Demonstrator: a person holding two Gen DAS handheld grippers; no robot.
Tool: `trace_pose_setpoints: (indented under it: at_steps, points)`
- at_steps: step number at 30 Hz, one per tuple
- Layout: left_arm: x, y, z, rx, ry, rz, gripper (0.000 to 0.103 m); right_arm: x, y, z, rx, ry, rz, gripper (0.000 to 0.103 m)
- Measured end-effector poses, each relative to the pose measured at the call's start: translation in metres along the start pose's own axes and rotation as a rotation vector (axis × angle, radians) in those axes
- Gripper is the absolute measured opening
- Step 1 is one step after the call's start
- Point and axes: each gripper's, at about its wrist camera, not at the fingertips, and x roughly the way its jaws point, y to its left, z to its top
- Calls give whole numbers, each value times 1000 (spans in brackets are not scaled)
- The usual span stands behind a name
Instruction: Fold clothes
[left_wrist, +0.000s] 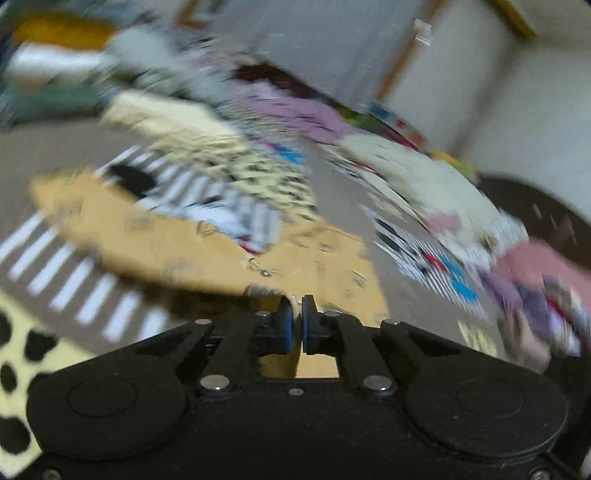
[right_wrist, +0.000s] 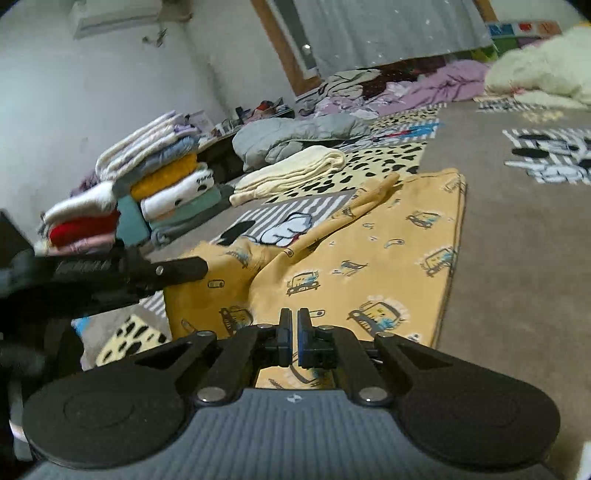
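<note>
Right gripper (right_wrist: 294, 325): jaws drawn nearly together with only a slit between the pads, poised over the near edge of the yellow garment (right_wrist: 369, 266); whether any fabric is pinched between the pads cannot be told, since the cloth passes under the fingers out of sight. Left gripper (left_wrist: 297, 314): jaws likewise all but closed, at the near edge of the same garment in a heavily blurred view; grip on cloth cannot be confirmed there either. Also visible from the right wrist camera as a dark linkage (right_wrist: 155, 271) reaching in from the left toward the garment's left corner. Placement at two points along the near hem judged suited to lifting that edge evenly and carrying it over for a fold. Yellow garment, printed with small cars, spread on the patterned bed cover (right_wrist: 517, 240), right side lying flat, left side rumpled with a raised ridge running toward the far corner; smoothing probably needed before a clean fold. Beyond it, a cream folded item (right_wrist: 295, 171) lying alone on the cover, then a stack of folded clothes (right_wrist: 159, 184) at the far left, likely the destination for finished pieces. Unfolded laundry (right_wrist: 424, 88) heaped along the far side.
</note>
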Motion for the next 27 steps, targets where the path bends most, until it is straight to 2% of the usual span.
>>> trace_pose_setpoints:
  at_steps: [5,7,11,15,17,19,21,25,27]
  points:
    - [8,-42,-29,276,42,-29,3,-9,-13,3,70,-20,22,6]
    - [18,-55,-46,410,82,7,3,-13,-17,5,90,-30,23,6]
    - [29,-59,-71,520,147,28,6,-17,-24,8,116,-46,24,6]
    - [19,-59,-69,536,138,-5,20,-16,-27,10,124,-40,24,7]
    - [7,-61,-66,549,147,-23,20,-12,-25,9,127,-23,33,8]
    - [-7,-58,-62,539,146,-55,20,-9,-21,8,114,-5,43,13]
    - [-21,-53,-57,514,139,-82,22,-7,-14,7,90,9,58,32]
    - [-43,-33,-46,446,113,-73,24,-11,8,3,-18,39,86,46]
    - [-48,-16,-38,356,86,-40,27,-12,28,-4,-154,54,57,56]
